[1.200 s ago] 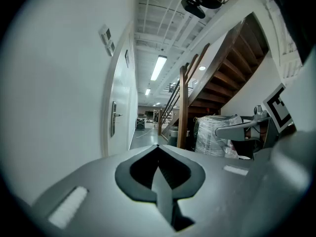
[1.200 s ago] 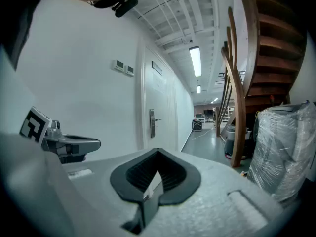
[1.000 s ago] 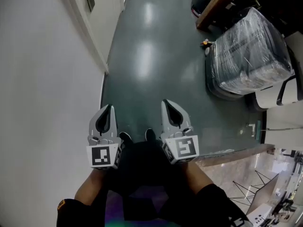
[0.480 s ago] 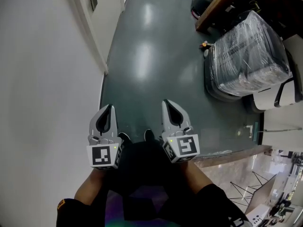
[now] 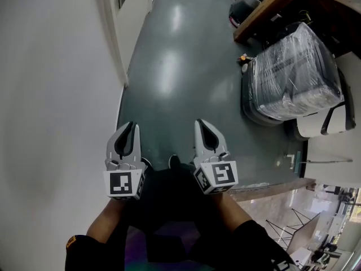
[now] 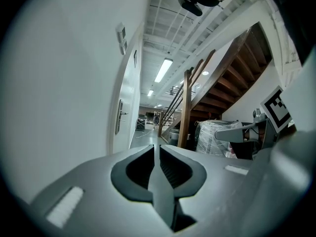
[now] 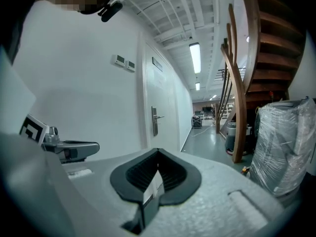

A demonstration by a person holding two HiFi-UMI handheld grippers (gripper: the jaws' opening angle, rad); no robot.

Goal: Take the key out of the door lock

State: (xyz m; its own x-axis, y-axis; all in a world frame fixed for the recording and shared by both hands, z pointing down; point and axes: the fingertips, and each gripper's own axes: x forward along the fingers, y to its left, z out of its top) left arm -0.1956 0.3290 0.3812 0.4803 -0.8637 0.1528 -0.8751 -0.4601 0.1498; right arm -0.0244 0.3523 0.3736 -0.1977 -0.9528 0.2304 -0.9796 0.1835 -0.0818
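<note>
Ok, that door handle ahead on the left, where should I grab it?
Probably the lever, not the tall plate behind it. The lever runs level off the plate, so come from the corridor side with one jaw above and one below. Finer detail is too small to tell.

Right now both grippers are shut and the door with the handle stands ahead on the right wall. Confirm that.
Wrong in one respect: the door stands ahead on the left wall, not the right; the head view shows it at upper left. The rest holds: the left gripper and the right gripper are both shut.
</note>
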